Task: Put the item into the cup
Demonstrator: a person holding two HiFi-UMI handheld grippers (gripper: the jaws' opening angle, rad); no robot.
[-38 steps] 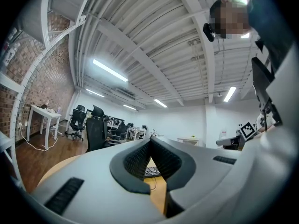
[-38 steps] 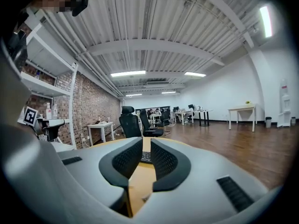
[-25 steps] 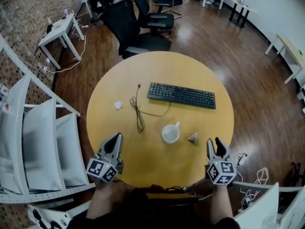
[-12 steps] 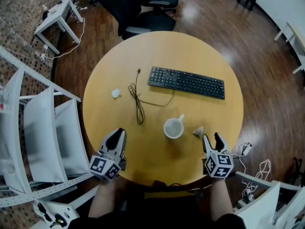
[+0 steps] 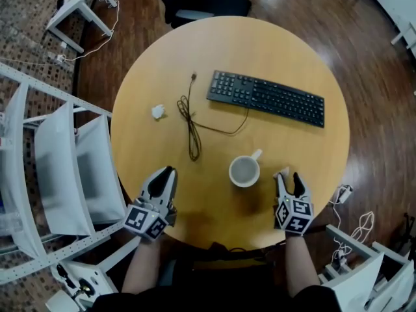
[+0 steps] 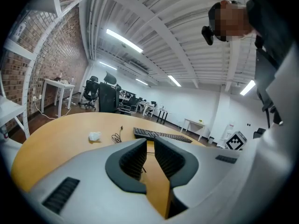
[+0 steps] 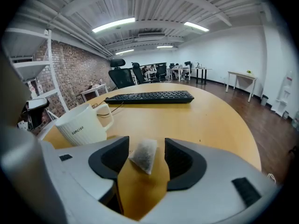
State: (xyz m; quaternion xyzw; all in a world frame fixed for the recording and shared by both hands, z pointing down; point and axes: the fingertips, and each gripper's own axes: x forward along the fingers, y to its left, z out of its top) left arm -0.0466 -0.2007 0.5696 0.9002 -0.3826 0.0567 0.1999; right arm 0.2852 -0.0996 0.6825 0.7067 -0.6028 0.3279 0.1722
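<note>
A white mug [image 5: 244, 171] stands on the round wooden table [image 5: 286, 57], handle toward the keyboard. In the right gripper view the mug [image 7: 84, 124] is just left of the jaws. A small pyramid tea bag [image 7: 145, 155] lies on the table between the jaws of my right gripper [image 7: 145, 146], which stand wide apart and do not touch it. From the head view, the right gripper [image 5: 288, 177] is right of the mug with a corner of the tea bag [image 5: 284, 172] showing. My left gripper [image 5: 167, 173] rests near the table's front left, shut and empty.
A black keyboard [image 5: 266, 98] lies beyond the mug, its cable [image 5: 190, 125] looping left. A crumpled white scrap [image 5: 158, 112] sits at the table's left. White shelving [image 5: 58, 168] stands beside the table on the left, and wooden floor surrounds it.
My right gripper has moved forward around the tea bag and its jaws have spread wider. The left gripper has stayed where it was. The head view has shifted closer over the table.
</note>
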